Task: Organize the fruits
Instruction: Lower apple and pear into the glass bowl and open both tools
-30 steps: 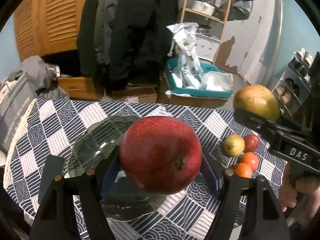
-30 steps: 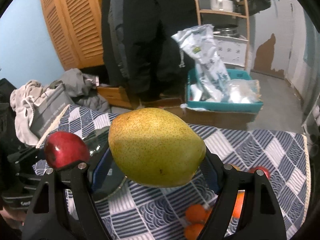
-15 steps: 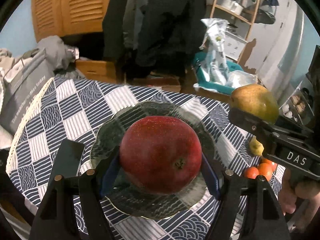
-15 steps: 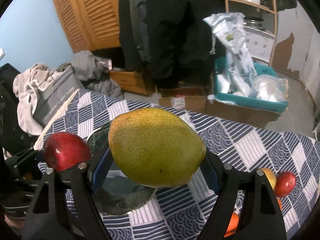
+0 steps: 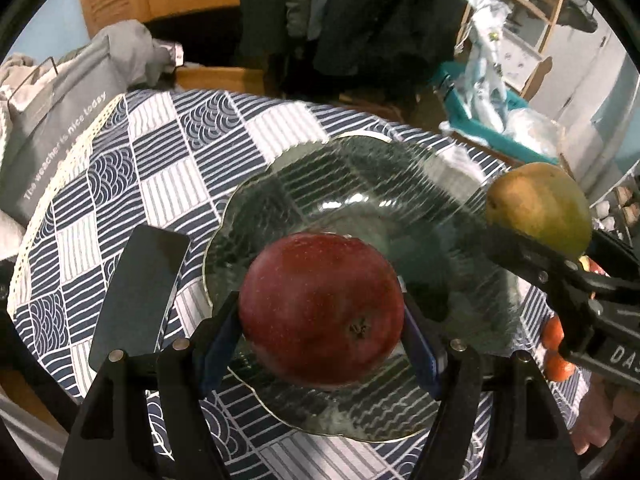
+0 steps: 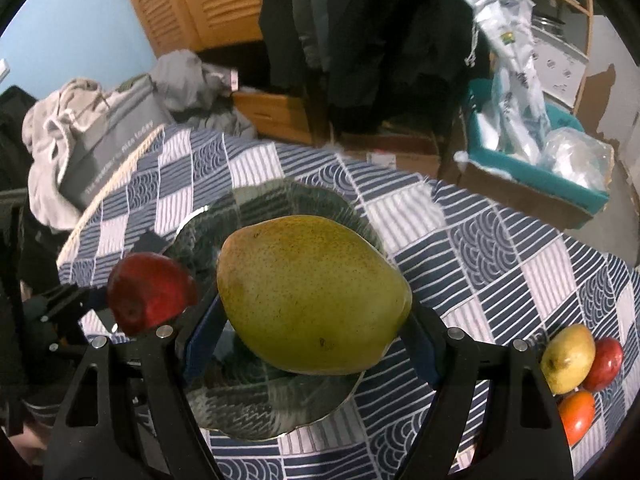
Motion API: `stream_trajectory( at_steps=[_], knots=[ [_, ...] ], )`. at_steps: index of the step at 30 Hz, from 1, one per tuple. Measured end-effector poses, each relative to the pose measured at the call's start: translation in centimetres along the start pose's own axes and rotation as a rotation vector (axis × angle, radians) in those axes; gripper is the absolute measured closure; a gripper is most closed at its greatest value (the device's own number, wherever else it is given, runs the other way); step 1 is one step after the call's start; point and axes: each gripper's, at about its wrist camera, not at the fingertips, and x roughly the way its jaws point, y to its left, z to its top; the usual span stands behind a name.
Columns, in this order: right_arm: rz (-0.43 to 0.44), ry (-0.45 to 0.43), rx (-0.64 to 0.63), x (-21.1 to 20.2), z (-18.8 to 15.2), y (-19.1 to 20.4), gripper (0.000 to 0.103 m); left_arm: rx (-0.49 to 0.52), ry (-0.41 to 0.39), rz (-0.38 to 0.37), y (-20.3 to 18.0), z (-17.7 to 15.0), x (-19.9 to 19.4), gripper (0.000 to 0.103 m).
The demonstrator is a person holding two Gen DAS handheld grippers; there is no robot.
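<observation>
My left gripper [image 5: 320, 320] is shut on a dark red apple [image 5: 320, 304] and holds it above the near part of a clear glass plate [image 5: 360, 184] on the checked tablecloth. My right gripper [image 6: 312, 320] is shut on a yellow-green pear [image 6: 312, 292] above the same plate [image 6: 264, 412]. In the left wrist view the pear [image 5: 540, 208] hangs over the plate's right rim. In the right wrist view the red apple [image 6: 150, 292] is over the plate's left side.
A yellow fruit [image 6: 568, 356], a small red fruit [image 6: 608, 364] and an orange one [image 6: 576, 416] lie on the cloth at the right. A dark phone [image 5: 140, 292] lies left of the plate. Grey bags [image 5: 60, 108] and a teal crate [image 6: 540, 168] stand beyond the table.
Both grippers have moved forward and down with their fruit, so both fruits now hang over the glass plate, which looms larger.
</observation>
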Motion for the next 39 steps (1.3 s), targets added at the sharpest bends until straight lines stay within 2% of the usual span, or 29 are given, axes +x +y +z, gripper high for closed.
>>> stream_trajectory(
  at_steps=[5, 17, 37, 38, 39],
  knots=[
    [-0.002, 0.045, -0.009, 1.5, -0.8, 0.4, 0.023, -0.042, 0.052, -0.011, 1.0, -0.4, 1.2, 0.027],
    [-0.008, 0.118, -0.032, 3.5, -2.3, 1.1, 0.023, -0.041, 0.135, 0.016, 1.6, -1.2, 3.1, 0.027],
    [0.008, 0.147, -0.055, 3.9, -2.5, 1.4, 0.022, -0.012, 0.174, 0.035, 1.1, -1.7, 3.8, 0.026],
    [0.019, 0.136, -0.052, 3.8, -2.6, 1.4, 0.022, -0.004, 0.171, 0.039, 0.9, -1.7, 3.7, 0.026],
    [0.037, 0.132, -0.041, 3.7, -2.5, 1.3, 0.019, -0.003, 0.163, 0.035, 0.8, -1.7, 3.5, 0.020]
  ],
)
